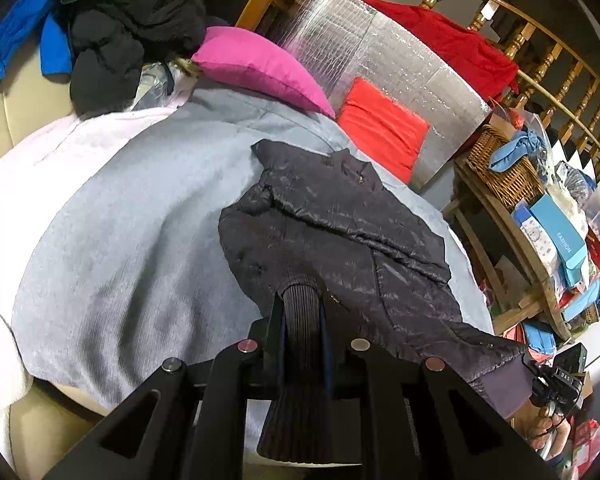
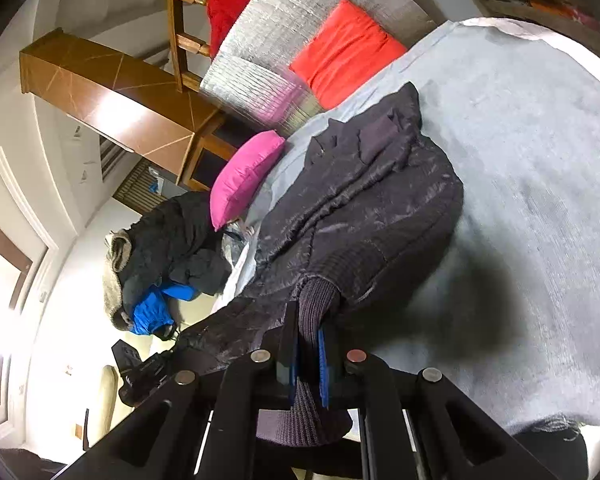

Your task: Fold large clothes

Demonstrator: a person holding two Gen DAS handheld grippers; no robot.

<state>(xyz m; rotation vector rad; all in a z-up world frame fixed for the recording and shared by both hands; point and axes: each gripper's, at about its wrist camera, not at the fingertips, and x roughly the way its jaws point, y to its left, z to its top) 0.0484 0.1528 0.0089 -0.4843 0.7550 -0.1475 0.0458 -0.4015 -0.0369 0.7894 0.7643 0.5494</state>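
Note:
A dark quilted jacket with ribbed knit trim lies partly on a grey blanket. My left gripper is shut on the jacket's ribbed hem, and the knit band hangs down between its fingers. My right gripper is shut on another stretch of the same ribbed hem, near the blanket's front edge. The jacket's near end is lifted off the blanket while its collar end still rests on it. At the lower right of the left wrist view, a hand carries the other gripper beside the jacket's sleeve.
A pink cushion and a red cushion lean on a silver insulated mat. Dark and blue clothes pile at the far side. A wooden railing and a cluttered shelf with a wicker basket stand right.

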